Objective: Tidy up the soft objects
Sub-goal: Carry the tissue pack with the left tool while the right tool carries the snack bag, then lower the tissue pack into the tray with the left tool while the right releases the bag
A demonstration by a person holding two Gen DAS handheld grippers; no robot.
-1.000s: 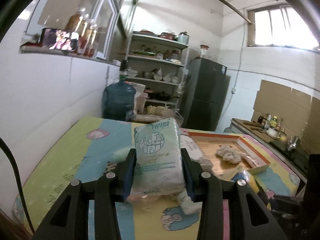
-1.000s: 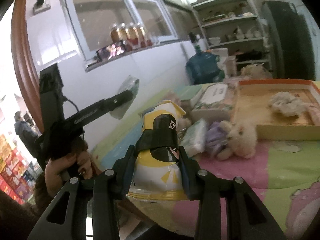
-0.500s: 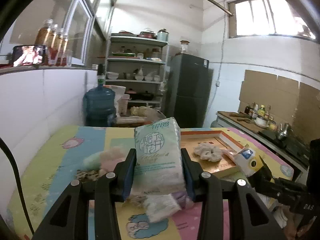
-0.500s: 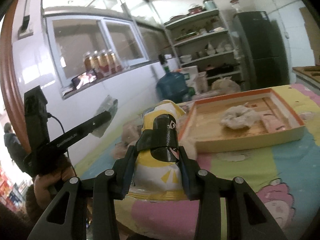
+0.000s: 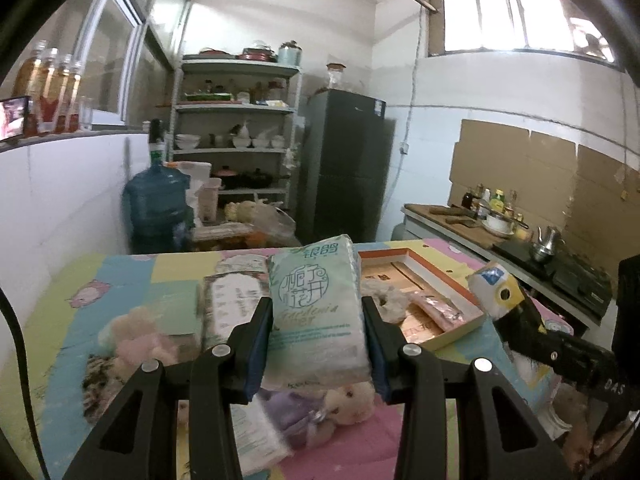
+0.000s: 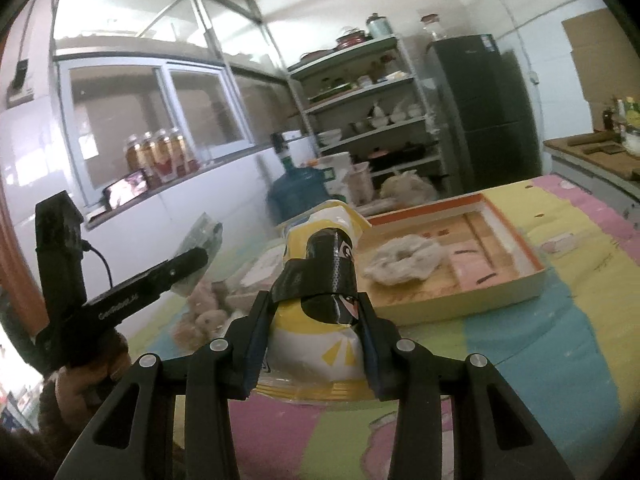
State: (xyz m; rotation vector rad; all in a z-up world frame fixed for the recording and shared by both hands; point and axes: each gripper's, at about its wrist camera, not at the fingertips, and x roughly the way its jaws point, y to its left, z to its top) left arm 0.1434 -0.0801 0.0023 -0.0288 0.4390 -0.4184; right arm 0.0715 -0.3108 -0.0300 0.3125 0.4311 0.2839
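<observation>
I've got the pale green tissue pack (image 5: 316, 316) squeezed upright in my left hand-held gripper (image 5: 317, 344), and the yellow, black and white soft pack (image 6: 320, 292) clamped in my right hand-held gripper (image 6: 318, 320), both lifted clear above the colourful table (image 6: 560, 344). I reckon I'm holding them high so they pass over the plush toys (image 5: 344, 400) below and reach the orange-rimmed tray (image 6: 516, 248), where a fluffy white piece (image 6: 400, 260) already lies.
</observation>
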